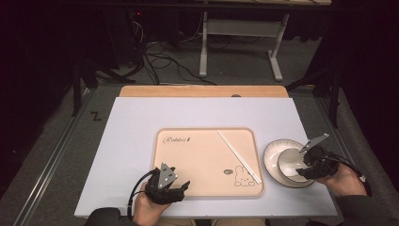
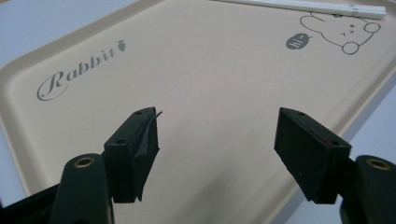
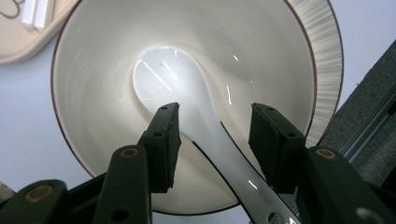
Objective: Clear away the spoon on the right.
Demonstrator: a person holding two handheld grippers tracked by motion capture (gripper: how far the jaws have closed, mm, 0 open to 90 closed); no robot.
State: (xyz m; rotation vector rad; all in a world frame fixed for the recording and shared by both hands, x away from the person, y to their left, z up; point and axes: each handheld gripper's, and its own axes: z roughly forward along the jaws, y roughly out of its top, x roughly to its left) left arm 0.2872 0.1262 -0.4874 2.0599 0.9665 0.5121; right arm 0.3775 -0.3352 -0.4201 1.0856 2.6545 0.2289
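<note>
A white ceramic spoon (image 3: 173, 79) lies in a white bowl (image 3: 261, 51) that sits on a ribbed plate (image 3: 327, 51), right of the tray. My right gripper (image 3: 215, 135) stands open over the bowl's near rim, and the spoon's handle runs between its jaws with a gap on the right side. In the high view the right gripper (image 1: 301, 165) reaches into the bowl (image 1: 292, 162) from the right. My left gripper (image 2: 217, 140) hangs open and empty over the beige rabbit tray (image 2: 210, 60), at the tray's near left corner (image 1: 179, 178).
A pair of white chopsticks (image 1: 237, 155) lies diagonally on the right half of the tray (image 1: 197, 160). The tray sits on a pale mat (image 1: 131, 136) over a wooden table. The table's right edge runs close beside the plate. Cables and a stand lie on the floor beyond.
</note>
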